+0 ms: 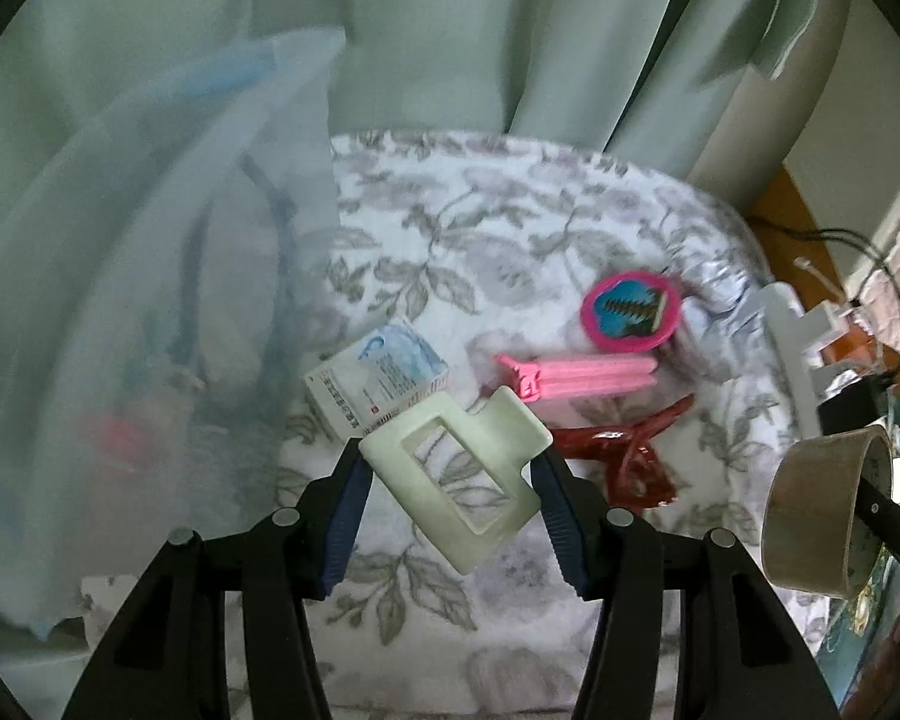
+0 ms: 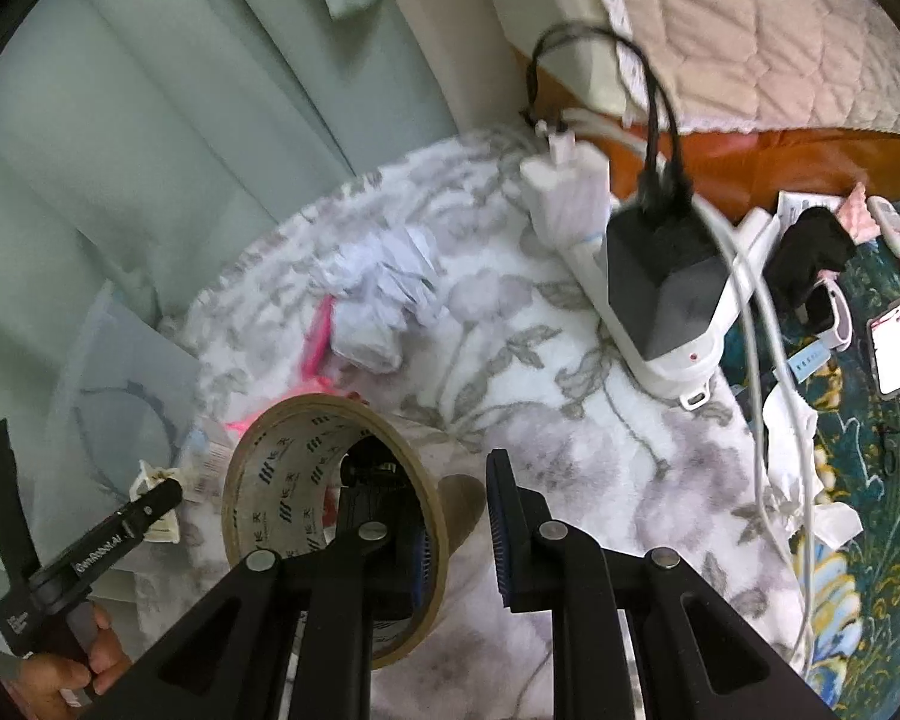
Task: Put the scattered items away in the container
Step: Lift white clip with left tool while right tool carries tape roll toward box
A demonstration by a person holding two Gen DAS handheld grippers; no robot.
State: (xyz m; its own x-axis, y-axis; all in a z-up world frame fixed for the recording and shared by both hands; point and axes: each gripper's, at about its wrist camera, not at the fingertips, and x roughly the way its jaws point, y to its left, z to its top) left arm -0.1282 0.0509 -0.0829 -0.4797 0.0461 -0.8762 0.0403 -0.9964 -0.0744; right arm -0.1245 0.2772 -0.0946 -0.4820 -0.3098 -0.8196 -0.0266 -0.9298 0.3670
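Observation:
My left gripper (image 1: 453,480) is shut on a cream rectangular hair claw clip (image 1: 456,480) and holds it above the floral blanket (image 1: 510,228). The translucent plastic container (image 1: 150,300) stands to its left. On the blanket lie a blue-white medicine box (image 1: 378,384), a pink clip (image 1: 576,378), a dark red hair claw (image 1: 624,444) and a round pink mirror (image 1: 630,312). My right gripper (image 2: 459,534) is open; its left finger passes through a roll of brown tape (image 2: 330,516), which hangs on it. The tape also shows in the left wrist view (image 1: 822,510).
A white power strip (image 2: 660,300) with a black charger and cables lies at the blanket's right edge. Crumpled paper (image 2: 384,294) lies near the curtain (image 1: 510,30). A patterned rug (image 2: 858,510) with small items lies to the right.

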